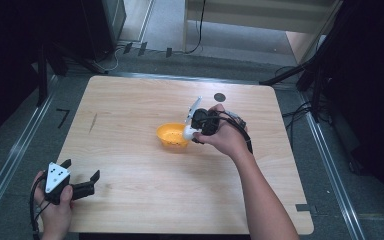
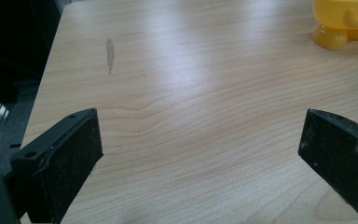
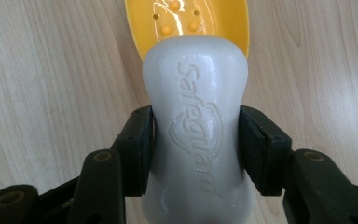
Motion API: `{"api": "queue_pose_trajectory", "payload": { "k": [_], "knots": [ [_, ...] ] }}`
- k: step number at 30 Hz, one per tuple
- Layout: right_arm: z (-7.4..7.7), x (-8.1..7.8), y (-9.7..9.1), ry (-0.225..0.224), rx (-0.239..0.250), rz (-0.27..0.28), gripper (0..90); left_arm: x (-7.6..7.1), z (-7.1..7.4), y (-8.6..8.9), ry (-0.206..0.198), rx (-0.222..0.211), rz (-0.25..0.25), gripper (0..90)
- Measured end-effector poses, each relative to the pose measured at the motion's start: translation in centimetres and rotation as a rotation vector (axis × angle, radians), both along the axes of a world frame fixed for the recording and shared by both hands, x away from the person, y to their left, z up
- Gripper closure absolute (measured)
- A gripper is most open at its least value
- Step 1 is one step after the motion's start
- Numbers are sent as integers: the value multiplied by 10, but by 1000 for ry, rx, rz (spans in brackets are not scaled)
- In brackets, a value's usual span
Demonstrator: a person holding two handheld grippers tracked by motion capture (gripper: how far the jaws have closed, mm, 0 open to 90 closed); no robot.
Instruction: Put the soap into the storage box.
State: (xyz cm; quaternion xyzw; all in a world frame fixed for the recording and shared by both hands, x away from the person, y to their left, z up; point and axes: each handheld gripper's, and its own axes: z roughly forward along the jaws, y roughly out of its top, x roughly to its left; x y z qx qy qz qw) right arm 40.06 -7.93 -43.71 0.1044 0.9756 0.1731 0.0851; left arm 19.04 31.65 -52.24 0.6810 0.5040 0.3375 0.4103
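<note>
A white bar of soap (image 3: 196,130) stamped "Safeguard" is clamped between the jaws of my right gripper (image 3: 196,149), which is shut on its waist. The bar hangs over the near edge of a yellow soap dish (image 3: 186,23) with raised bumps and drain holes inside. From above, the right gripper (image 1: 196,131) holds the soap (image 1: 188,132) at the right rim of the dish (image 1: 171,135) at mid-table. My left gripper (image 1: 82,176) rests near the table's front left corner, jaws wide open and empty; its own view shows open jaws (image 2: 200,149) over bare wood, the dish (image 2: 345,21) far off.
The wooden table (image 1: 130,170) carries a dark streak (image 1: 93,122) at the left and a round dark spot (image 1: 220,96) behind the dish. Cables and dark stands surround the table on the floor. A white strip (image 1: 194,107) rises from the right gripper.
</note>
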Motion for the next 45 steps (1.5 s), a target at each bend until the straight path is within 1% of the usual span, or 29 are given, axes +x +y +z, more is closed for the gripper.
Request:
{"api": "queue_pose_trajectory", "payload": {
  "k": [3,5,8,9,11,12,13,15,16,18,19,20,21,23,24,27,29,30,33,36,39,41,42,43,45],
  "knots": [
    [1,2,4,2,4,9,502,-1,0,0,-4,3,-4,0],
    [1,3,7,-5,0,14,502,1,0,-1,3,13,-4,0],
    [0,4,12,-2,3,23,502,2,0,-2,5,24,-3,0],
    [0,4,13,2,2,22,502,2,0,-2,5,19,-2,0],
    [0,5,16,-4,10,33,502,2,0,0,9,2,-3,0],
    [0,5,17,2,10,31,502,2,0,0,12,-4,-2,0],
    [-1,6,19,-2,9,33,502,3,0,0,13,-4,0,0],
    [-1,7,21,3,4,37,502,4,0,-2,16,14,-3,0],
    [-1,8,22,-3,3,44,502,4,0,-3,13,26,-2,0],
    [-1,9,25,5,6,34,502,4,0,-5,13,52,-5,0],
    [-1,10,26,4,8,43,502,4,-1,-6,5,55,-4,0],
    [-1,11,27,3,13,48,502,3,-1,-6,2,55,-2,0],
    [-1,11,29,7,12,43,502,3,0,-5,1,45,1,0],
    [-2,12,33,7,7,54,502,2,0,-3,-5,27,5,0],
    [-2,12,35,5,1,59,502,1,0,-3,-9,24,6,0],
    [-3,12,41,7,4,67,502,1,0,-4,-18,32,9,0],
    [-2,12,44,10,-3,66,502,0,0,-4,-18,34,9,0],
    [-3,13,45,7,1,76,502,0,0,-4,-18,32,8,0],
    [-3,14,48,12,7,73,502,0,0,-3,-22,23,6,0],
    [-5,16,50,17,10,76,502,0,0,-3,-22,25,5,0],
    [-7,17,52,17,5,87,502,-1,0,-4,-22,31,4,0],
    [-7,17,53,22,2,83,502,-1,0,-4,-21,28,4,0],
    [-8,18,54,20,8,93,502,-1,0,-3,-21,26,3,0],
    [-8,18,55,25,7,91,501,-1,0,-3,-22,25,3,0],
    [-8,18,57,18,4,94,501,-1,0,-3,-22,26,2,0]
  ]
}}
